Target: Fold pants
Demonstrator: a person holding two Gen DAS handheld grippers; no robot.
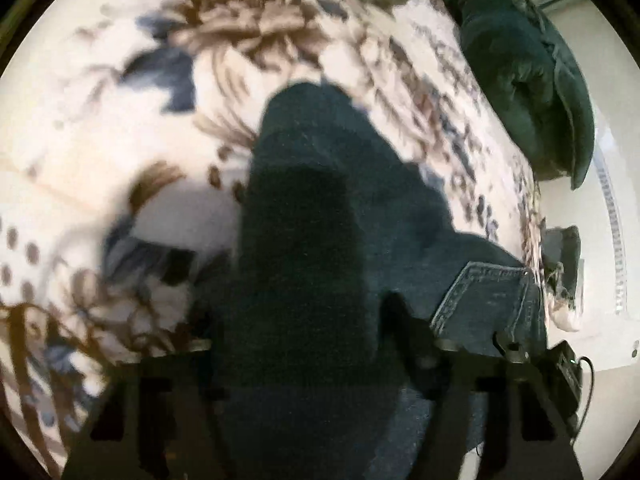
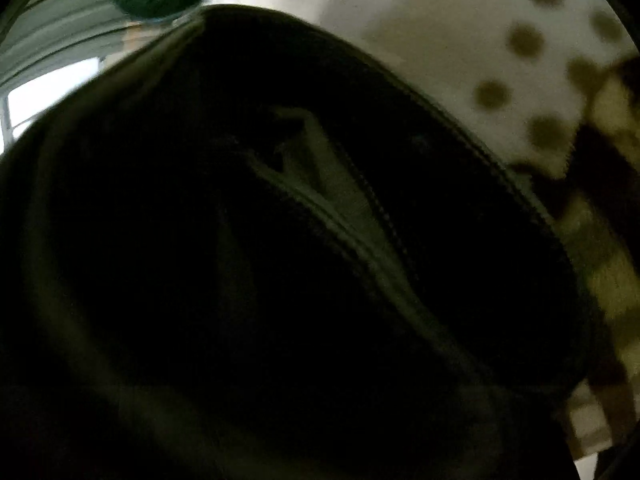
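Left wrist view: left gripper (image 1: 304,364) has its fingers apart with dark jeans (image 1: 320,184) between them, draped toward 12 o'clock over a floral blanket (image 1: 100,140) (blurry). Right gripper is hidden; denim fills its view.

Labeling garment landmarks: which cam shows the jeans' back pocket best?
Left wrist. The back pocket with pale stitching is lit and sharp, low right on the jeans over the floral blanket. Right wrist shows only dark denim close up, no pocket identifiable.
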